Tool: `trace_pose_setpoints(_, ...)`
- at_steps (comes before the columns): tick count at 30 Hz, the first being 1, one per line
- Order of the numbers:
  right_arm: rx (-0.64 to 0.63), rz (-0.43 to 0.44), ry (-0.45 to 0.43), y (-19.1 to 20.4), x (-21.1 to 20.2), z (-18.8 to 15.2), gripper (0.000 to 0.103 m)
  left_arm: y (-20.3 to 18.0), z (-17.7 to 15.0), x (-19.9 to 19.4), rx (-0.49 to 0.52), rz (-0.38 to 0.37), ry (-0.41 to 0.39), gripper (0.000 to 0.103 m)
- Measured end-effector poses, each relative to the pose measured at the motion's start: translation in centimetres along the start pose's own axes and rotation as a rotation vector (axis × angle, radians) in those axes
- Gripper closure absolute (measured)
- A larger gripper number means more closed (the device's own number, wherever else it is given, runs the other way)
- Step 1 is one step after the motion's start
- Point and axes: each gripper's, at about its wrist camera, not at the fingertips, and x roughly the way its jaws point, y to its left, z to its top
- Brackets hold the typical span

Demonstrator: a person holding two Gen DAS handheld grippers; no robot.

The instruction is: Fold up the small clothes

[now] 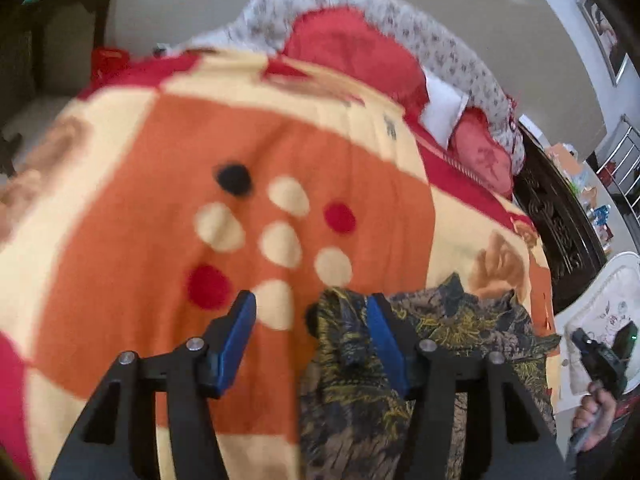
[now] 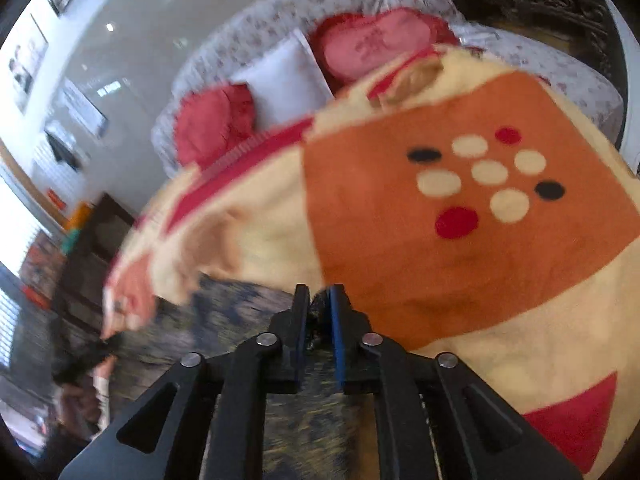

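A small dark garment (image 1: 460,320) with a yellow leaf print lies crumpled on an orange and cream blanket (image 1: 160,220) with round spots. My left gripper (image 1: 310,298) stands open above the blanket. One edge of the garment rests against its right blue pad (image 1: 382,340), and the pads do not press it. In the right wrist view the garment (image 2: 240,308) is a dark blur at the blanket's (image 2: 440,280) near edge. My right gripper (image 2: 319,290) is nearly closed, with a fold of that dark cloth pinched between its pads.
Red cushions (image 1: 352,48) and a white pillow (image 1: 440,108) lie at the head of the bed on floral bedding (image 1: 452,56). A dark carved bed frame (image 1: 556,216) runs along the right. A hand holding a black tool (image 1: 596,360) is at the right edge.
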Motion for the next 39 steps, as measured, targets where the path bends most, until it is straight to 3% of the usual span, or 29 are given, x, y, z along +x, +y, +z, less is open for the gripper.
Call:
trace_pose_setpoints(2, -0.034, -0.015, -0.019, 1.2, -1.7, 0.1, 0.095, -0.6, -0.4, -2.7, 0.027, 0.034, -0.07, 0.044)
trace_pose_setpoints(4, -0.111, -0.048, -0.039, 3.3, -3.1, -0.4, 0.095, -2.7, -1.7, -4.1, 0.065, -0.022, -0.093, 0.05)
trace_pose_setpoints(6, -0.172, -0.063, -0.051, 5.5, -3.2, -1.3, 0.095, -5.7, -3.3, -3.6, 0.123, -0.057, -0.058, 0.081)
trace_pose_setpoints(8, -0.229, -0.086, -0.004, 8.2, -1.3, -2.9, 0.095, -9.1, -5.4, -1.9, 0.187, -0.08, -0.008, 0.084)
trace_pose_setpoints(11, -0.298, -0.193, 0.072, 11.1, 2.7, -5.5, 0.095, -11.9, -8.6, 1.8, 0.272, -0.035, 0.053, 0.084)
trace_pose_setpoints(13, -0.358, -0.253, 0.108, 11.4, 5.1, -7.4, 0.095, -11.4, -9.9, 3.6, 0.263, -0.011, 0.088, 0.085)
trace_pose_setpoints(15, -0.392, -0.331, 0.166, 10.3, 7.5, -9.2, 0.095, -10.1, -10.5, 3.8, 0.227, -0.058, 0.058, 0.088)
trace_pose_setpoints(16, -0.388, -0.33, 0.18, 9.5, 8.1, -9.9, 0.095, -9.7, -10.4, 3.9, 0.209, -0.073, 0.064, 0.09)
trace_pose_setpoints(18, -0.375, -0.261, 0.114, 8.2, 7.5, -10.6, 0.095, -9.3, -9.5, 4.2, 0.17, -0.08, 0.099, 0.093)
trace_pose_setpoints(24, -0.273, -0.191, 0.2, 6.7, 8.1, -8.6, 0.094, -10.5, -5.0, 6.8, 0.134, 0.04, 0.192, 0.093)
trace_pose_setpoints(28, -0.216, -0.204, 0.242, 7.1, 9.5, -6.4, 0.094, -10.9, -2.6, 7.8, 0.114, 0.047, 0.154, 0.093)
trace_pose_setpoints(31, -0.263, -0.201, 0.149, 8.4, 9.4, -4.6, 0.094, -11.3, -0.4, 6.5, 0.116, 0.047, 0.048, 0.084)
trace_pose_setpoints(33, -0.278, -0.168, 0.067, 8.8, 8.7, -3.1, 0.094, -10.9, 1.0, 5.1, 0.109, 0.085, -0.032, 0.063)
trace_pose_setpoints(36, -0.239, -0.161, 0.004, 8.0, 6.9, -1.8, 0.094, -9.4, 1.7, 3.2, 0.049, 0.08, -0.098, 0.061)
trace_pose_setpoints(39, -0.184, -0.187, -0.071, 6.1, 3.7, -1.5, 0.094, -9.3, 0.5, 2.2, 0.068, 0.042, -0.121, 0.061)
